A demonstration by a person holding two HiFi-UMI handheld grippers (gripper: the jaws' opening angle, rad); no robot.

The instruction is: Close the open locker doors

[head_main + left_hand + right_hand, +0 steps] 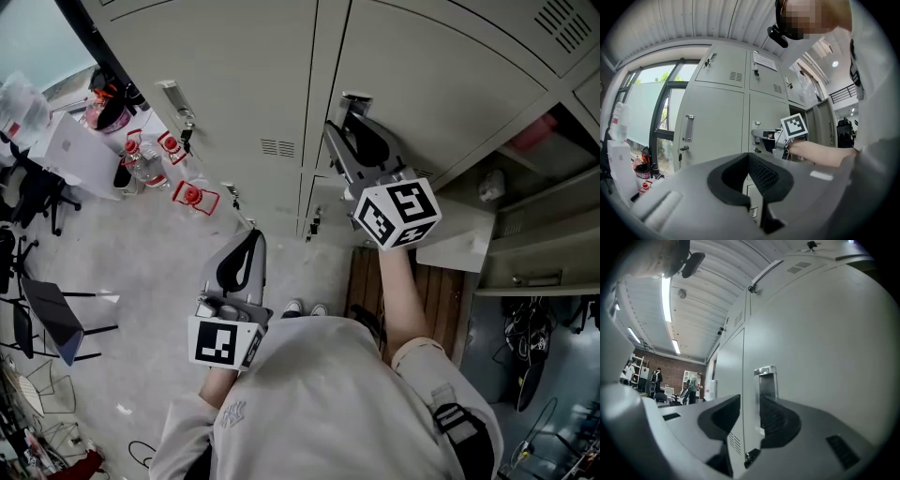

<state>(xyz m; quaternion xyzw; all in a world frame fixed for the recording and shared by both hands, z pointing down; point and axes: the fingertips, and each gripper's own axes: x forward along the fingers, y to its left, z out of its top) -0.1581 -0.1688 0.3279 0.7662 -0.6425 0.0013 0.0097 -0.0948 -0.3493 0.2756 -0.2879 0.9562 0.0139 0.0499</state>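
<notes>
Grey locker door [820,357] near locker bank's right end. R gripper [749,405] at its handle [765,380], jaws slightly apart, empty. L gripper [748,159] narrowly parted, idle. Door prob. stiff, light: push beside handle.

The pale grey floor [150,253] carries red-labelled bottles [192,195] at the foot of the lockers [234,84]. A white box [80,150] and black chairs [52,319] stand further off. Wooden planks [445,286] lie beside the person's shoes [305,307].
</notes>
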